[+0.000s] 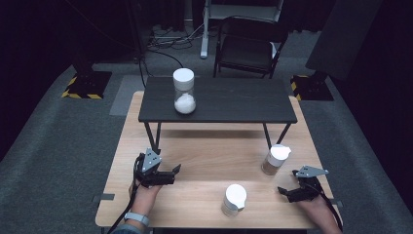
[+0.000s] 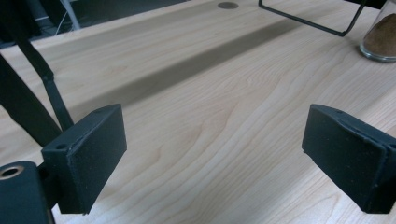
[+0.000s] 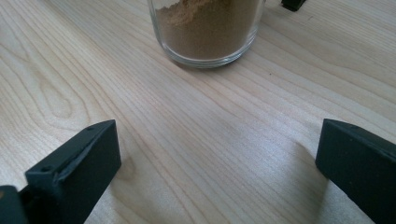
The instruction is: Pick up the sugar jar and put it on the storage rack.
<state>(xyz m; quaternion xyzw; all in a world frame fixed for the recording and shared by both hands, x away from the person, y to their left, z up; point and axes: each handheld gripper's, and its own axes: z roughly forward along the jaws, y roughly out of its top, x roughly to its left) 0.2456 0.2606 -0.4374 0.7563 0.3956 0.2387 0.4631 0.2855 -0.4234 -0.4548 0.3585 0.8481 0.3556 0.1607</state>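
Wooden table (image 1: 204,161): both tongs sit low over its near half, one per hand. Black shelf (image 1: 216,100) stands on thin legs well beyond both tongs, at the far end of the table. On it, twd the left side, a tall jar w/ white lid (image 1: 184,91), white powder in the bottom (well apart from either tong).

Left gripper (image 1: 171,174) is near the table's left edge, jaws pointing right across the wood. In the left gripper view its jaws stand wide, released, nothing betw. them, just bare wood grain; one shelf leg (image 2: 51,93) shows close at its left.

Right gripper (image 1: 286,191) is by the right edge, jaws pointing left and a bit fwd. Also released: in the right gripper view the jaws are spread w/ bare table betw. them.

Brown-powder jar (image 1: 275,160), white lid, stands upright just ahead of the right gripper's jaws, near but not touching; its glass base (image 3: 205,32) is centred ahead of the gap. It's well apart from the left gripper, far across the table (image 2: 380,39).

White-lidded jar (image 1: 234,200) stands betw. the two tongs, nearer the right one, close to the table's near edge; contents pale, can't tell more.
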